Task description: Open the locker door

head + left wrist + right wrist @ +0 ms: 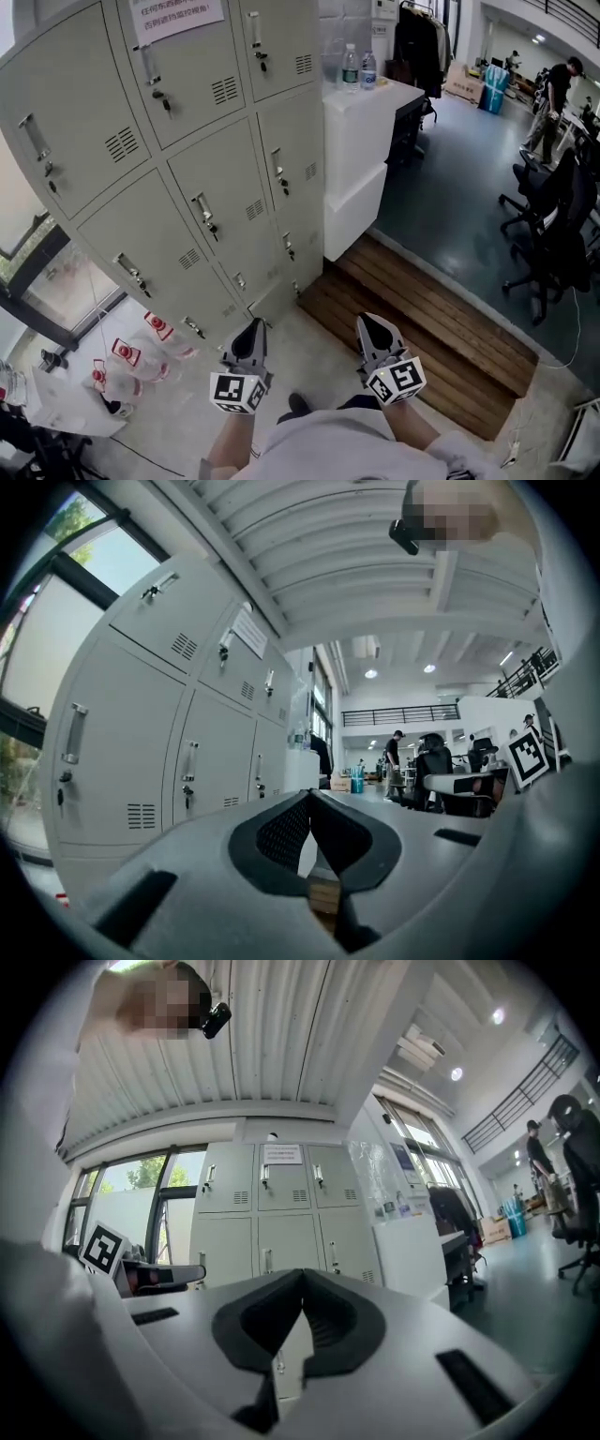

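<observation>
A bank of grey lockers point(225, 187) fills the upper left of the head view, all its doors closed, each with a metal handle point(203, 211) and a vent. Both grippers hang low in front of me, well short of the doors. My left gripper point(251, 328) is shut with nothing in it, and so is my right gripper point(371, 323). In the left gripper view the closed jaws point(309, 797) point along the locker fronts point(159, 742). The right gripper view has its jaws point(302, 1279) closed, facing the lockers point(281, 1213) from a distance.
A white counter point(361, 141) with water bottles point(350, 67) stands right of the lockers. A wooden step point(422, 319) runs below it. Several bottles point(141, 356) lie on the floor at left. Office chairs point(553, 234) and a person point(553, 94) are at far right.
</observation>
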### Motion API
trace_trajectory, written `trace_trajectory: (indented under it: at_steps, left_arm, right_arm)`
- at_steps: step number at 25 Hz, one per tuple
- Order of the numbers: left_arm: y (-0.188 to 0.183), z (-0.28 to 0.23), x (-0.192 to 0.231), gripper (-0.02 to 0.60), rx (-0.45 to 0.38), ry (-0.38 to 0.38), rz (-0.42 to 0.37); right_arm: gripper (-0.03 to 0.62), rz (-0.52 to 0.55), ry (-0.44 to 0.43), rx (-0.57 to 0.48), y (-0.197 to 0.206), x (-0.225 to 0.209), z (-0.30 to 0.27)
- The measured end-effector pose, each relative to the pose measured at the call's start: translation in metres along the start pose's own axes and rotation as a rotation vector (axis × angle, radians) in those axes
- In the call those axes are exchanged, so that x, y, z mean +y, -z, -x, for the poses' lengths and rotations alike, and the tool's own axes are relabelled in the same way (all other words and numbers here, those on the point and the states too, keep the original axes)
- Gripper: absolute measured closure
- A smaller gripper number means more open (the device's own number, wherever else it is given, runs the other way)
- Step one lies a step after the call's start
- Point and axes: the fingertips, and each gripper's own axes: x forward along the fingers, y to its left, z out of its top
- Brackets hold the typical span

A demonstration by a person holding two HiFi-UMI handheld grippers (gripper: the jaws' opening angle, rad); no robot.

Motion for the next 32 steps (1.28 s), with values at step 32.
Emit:
trace_trajectory:
  at_steps: [32]
  left_arm:
    - [0.067, -0.176, 0.079, 0.578, 0.023, -0.234, 0.015]
  right_arm:
    - [0.582, -0.029, -0.221, 0.129, 0.073, -0.131, -0.191]
